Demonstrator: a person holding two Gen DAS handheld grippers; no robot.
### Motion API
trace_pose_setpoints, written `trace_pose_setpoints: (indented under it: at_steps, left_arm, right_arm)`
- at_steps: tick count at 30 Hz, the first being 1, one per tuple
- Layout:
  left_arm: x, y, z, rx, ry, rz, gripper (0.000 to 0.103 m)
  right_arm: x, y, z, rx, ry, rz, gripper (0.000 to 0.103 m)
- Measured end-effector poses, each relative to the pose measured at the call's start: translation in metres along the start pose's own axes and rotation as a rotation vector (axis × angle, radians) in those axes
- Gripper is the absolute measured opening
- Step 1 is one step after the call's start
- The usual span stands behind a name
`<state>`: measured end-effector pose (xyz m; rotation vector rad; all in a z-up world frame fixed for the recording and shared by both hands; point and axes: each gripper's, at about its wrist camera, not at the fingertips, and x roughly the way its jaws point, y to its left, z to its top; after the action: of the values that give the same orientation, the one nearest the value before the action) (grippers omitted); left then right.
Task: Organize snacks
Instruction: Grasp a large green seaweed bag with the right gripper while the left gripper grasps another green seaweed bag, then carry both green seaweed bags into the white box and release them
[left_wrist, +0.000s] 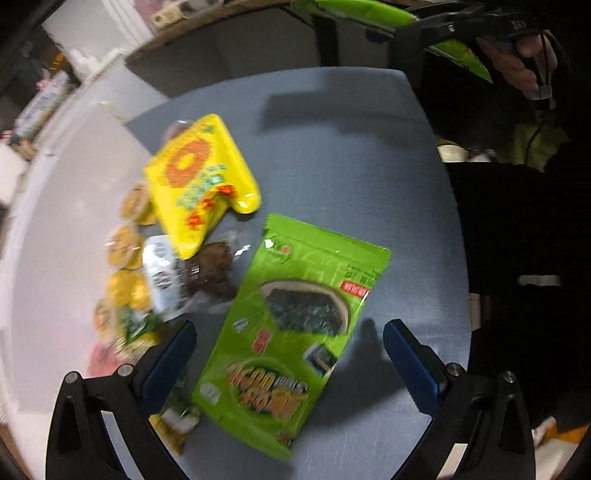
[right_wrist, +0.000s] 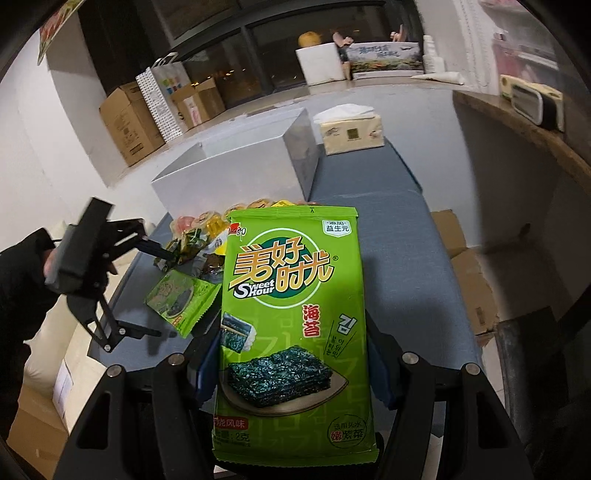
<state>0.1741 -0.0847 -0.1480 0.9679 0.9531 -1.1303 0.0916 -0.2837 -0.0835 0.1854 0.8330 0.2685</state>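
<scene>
A green seaweed packet (left_wrist: 295, 325) lies flat on the blue-grey table (left_wrist: 332, 129). My left gripper (left_wrist: 291, 356) hangs over it, pointing steeply down, jaws open, blue pads (left_wrist: 177, 354) on either side and clear of it. Left of the packet lie a yellow snack bag (left_wrist: 199, 181), a clear pack of brown snacks (left_wrist: 210, 273) and several yellow jelly cups (left_wrist: 125, 243). My right gripper (right_wrist: 295, 369) is shut on a second green seaweed packet (right_wrist: 295, 314), held upright above the table (right_wrist: 388, 258). In the right wrist view the left gripper (right_wrist: 164, 293) hovers over the lying packet (right_wrist: 181, 299).
A grey box (right_wrist: 236, 166) stands at the table's far end with a tissue pack (right_wrist: 351, 133) beside it. Cardboard boxes (right_wrist: 129, 122) and a white paper bag (right_wrist: 162, 96) sit on the floor beyond. A wooden shelf (right_wrist: 517, 122) runs along the right.
</scene>
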Motion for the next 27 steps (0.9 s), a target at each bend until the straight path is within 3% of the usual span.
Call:
trace_pose_setpoints:
  at_steps: [5, 11, 14, 19, 27]
  left_arm:
    - [0.020, 0.009, 0.005, 0.026, 0.029, -0.094, 0.103]
    - [0.020, 0.032, -0.003, -0.042, -0.004, -0.118, 0.100]
    - [0.013, 0.034, -0.010, -0.049, -0.023, -0.143, 0.085]
    - [-0.004, 0.042, -0.032, -0.080, -0.033, -0.104, 0.080]
    - [-0.054, 0.031, -0.042, -0.248, -0.154, 0.096, 0.079]
  right_arm:
    - [-0.005, 0.003, 0.002, -0.008, 0.001, -0.033, 0.070]
    - [0.000, 0.013, 0.002, -0.035, 0.020, -0.038, 0.070]
    - [0.002, 0.019, 0.000, -0.048, 0.026, -0.028, 0.070]
    - [0.001, 0.025, 0.000, -0.063, 0.025, -0.019, 0.070]
    - [-0.001, 0.030, 0.006, -0.070, -0.008, -0.001, 0.070]
